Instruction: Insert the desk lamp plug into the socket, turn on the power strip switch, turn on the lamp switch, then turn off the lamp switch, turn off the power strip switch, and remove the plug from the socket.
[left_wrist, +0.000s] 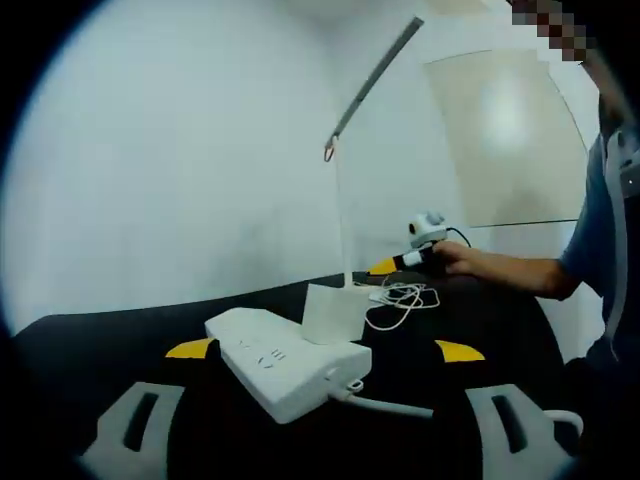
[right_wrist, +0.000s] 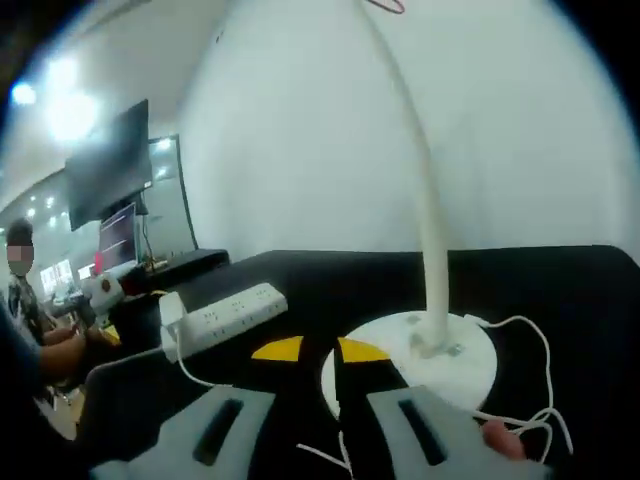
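A: Where's the plug?
B: Can't pick it out. In the left gripper view a white cube (left_wrist: 332, 313) sits on the far end of the power strip (left_wrist: 285, 365). Could be the plug adapter, can't confirm. Loose coil of white lamp cord (left_wrist: 400, 300) lies on the black counter (left_wrist: 90, 350) just behind it.

A: Lamp?
B: White desk lamp (left_wrist: 345, 190) stands upright behind the strip, thin stem, angled grey head up top. In the right gripper view its round base (right_wrist: 420, 360) is right ahead of the jaws, stem (right_wrist: 425, 220) rising from it, cord (right_wrist: 530, 380) trailing off to the right.

A: Power strip in that view?
B: Yes, the strip (right_wrist: 225, 315) lies left of the base, well apart from it, with its own cable running toward the camera.

A: Grippers?
B: Left hand-held gripper (left_wrist: 325, 400): jaws spread wide, nothing between them, strip lies just ahead in the gap. Right hand-held gripper (right_wrist: 315, 400): yellow tips close, narrow gap, holding nothing, just short of the lamp base. It also shows in the left gripper view (left_wrist: 405, 262), held by a person's hand (left_wrist: 470, 265) near the cord coil.

A: Background?
B: Plain white wall (left_wrist: 180, 150). In the right gripper view, a dark monitor (right_wrist: 110, 165) and ceiling lights off to the left, a seated person at the far left edge.
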